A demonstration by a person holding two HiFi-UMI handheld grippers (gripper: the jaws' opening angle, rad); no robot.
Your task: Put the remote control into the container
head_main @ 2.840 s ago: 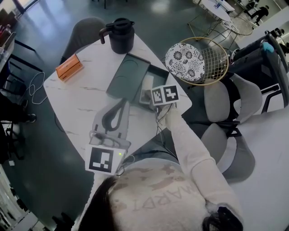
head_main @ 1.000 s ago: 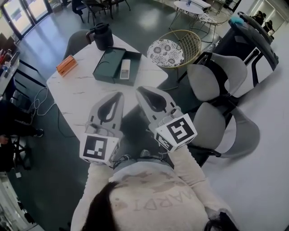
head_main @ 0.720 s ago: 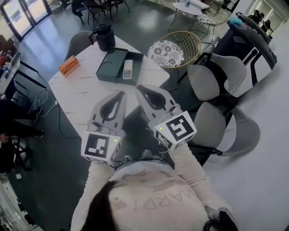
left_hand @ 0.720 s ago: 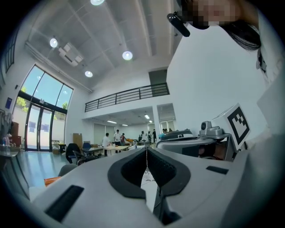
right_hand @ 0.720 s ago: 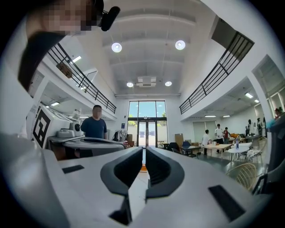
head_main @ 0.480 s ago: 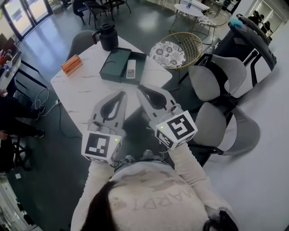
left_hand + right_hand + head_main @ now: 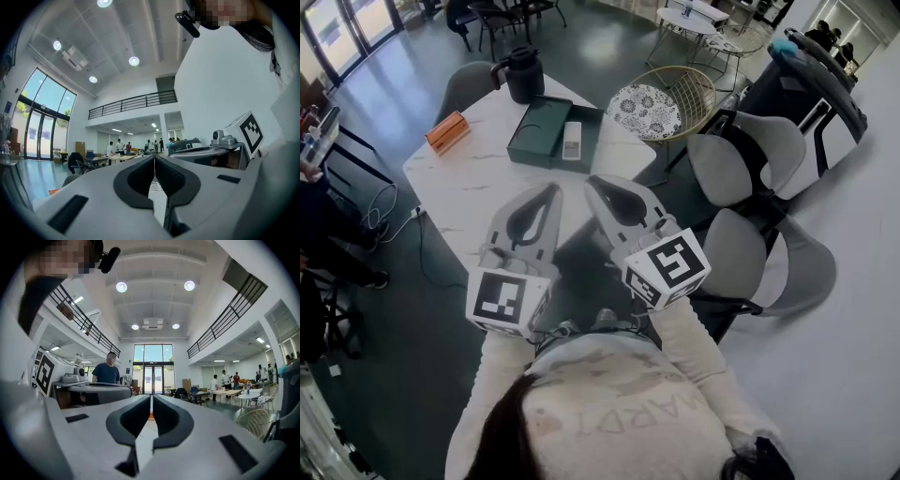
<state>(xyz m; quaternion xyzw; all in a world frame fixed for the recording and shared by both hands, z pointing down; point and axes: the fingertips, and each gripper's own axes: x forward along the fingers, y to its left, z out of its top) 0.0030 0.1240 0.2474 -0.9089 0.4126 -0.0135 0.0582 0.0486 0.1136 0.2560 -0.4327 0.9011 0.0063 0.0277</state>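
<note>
A white remote control (image 7: 573, 141) lies inside the right part of an open dark green container (image 7: 536, 134) at the far side of the white marble table (image 7: 478, 192). Both grippers are held near the person's body, well short of the container. My left gripper (image 7: 551, 189) is shut with nothing in it, its jaws meeting at the tip (image 7: 154, 157). The right gripper (image 7: 596, 182) is also shut and empty, its jaws closed along one line (image 7: 151, 398). Both gripper views look out level over the room, and neither shows the remote.
A black jug (image 7: 523, 74) stands behind the container and an orange box (image 7: 449, 132) lies at the table's left. To the right are a wire chair with a patterned cushion (image 7: 660, 101) and grey chairs (image 7: 748, 164). People stand far off in the hall.
The right gripper, which was at the container 2.8 s ago, has drawn back to the body. Over the last second both grippers stayed shut and hardly moved.
</note>
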